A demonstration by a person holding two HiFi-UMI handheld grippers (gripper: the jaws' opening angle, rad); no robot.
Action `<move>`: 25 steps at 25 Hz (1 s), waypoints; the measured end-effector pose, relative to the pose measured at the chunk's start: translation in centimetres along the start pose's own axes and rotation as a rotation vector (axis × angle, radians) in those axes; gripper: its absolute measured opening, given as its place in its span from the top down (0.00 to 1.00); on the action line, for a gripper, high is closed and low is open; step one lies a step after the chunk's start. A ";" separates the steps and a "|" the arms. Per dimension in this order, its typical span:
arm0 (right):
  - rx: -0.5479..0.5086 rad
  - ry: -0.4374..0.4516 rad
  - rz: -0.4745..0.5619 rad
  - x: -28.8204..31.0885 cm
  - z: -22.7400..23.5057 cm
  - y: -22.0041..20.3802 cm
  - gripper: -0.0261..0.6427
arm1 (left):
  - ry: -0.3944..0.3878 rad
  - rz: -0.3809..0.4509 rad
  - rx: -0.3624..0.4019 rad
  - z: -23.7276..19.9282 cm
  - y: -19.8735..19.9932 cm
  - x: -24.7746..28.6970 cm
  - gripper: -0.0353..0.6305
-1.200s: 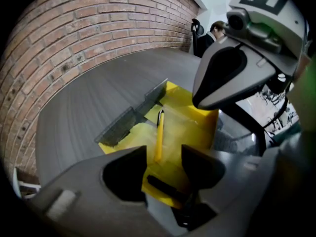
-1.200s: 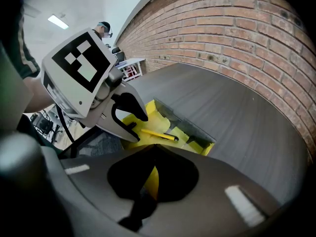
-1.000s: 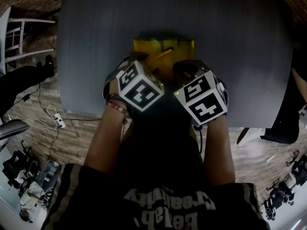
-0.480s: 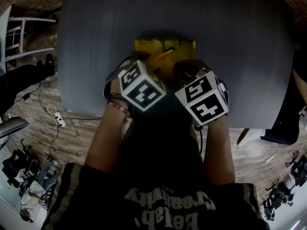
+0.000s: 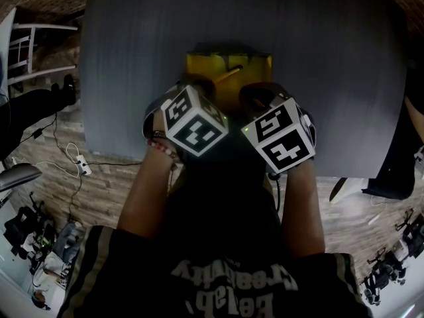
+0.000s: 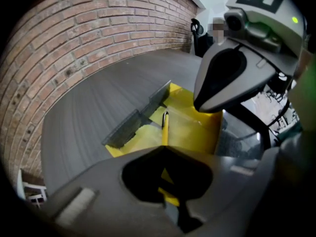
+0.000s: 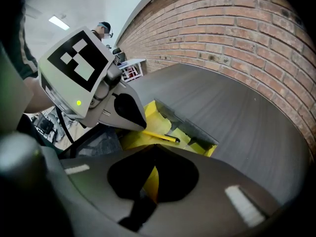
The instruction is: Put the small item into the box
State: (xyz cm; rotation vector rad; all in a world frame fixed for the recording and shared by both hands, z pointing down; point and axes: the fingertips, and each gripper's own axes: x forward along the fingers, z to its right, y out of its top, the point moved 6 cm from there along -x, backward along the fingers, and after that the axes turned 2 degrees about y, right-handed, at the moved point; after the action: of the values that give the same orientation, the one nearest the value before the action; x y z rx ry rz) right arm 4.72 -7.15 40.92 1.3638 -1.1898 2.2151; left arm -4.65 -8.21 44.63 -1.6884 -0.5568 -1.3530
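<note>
Slim yellow pen (image 6: 165,127), black tip, in just-closed L tongs (image 6: 162,146); R tongs (image 7: 154,144) shut.

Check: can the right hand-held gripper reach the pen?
Likely yes: nothing separates the right hand-held gripper from the pen, though the left hand-held gripper just closed its jaws on it.

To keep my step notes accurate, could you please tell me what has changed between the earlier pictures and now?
The left gripper has just closed its jaws on the thin yellow pen, which sticks out from between them over the open yellow box. The right gripper, the box and the dark grey table stayed put.
</note>
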 end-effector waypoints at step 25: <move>0.007 -0.022 0.007 -0.4 -0.3 0.8 0.95 | -0.035 -0.013 -0.051 -0.5 -0.4 -1.4 0.94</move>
State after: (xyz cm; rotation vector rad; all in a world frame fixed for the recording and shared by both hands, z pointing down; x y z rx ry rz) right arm 4.24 -7.32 40.10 1.3924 -1.1973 2.2164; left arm -5.62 -8.18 43.48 -1.7552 -0.5585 -1.3598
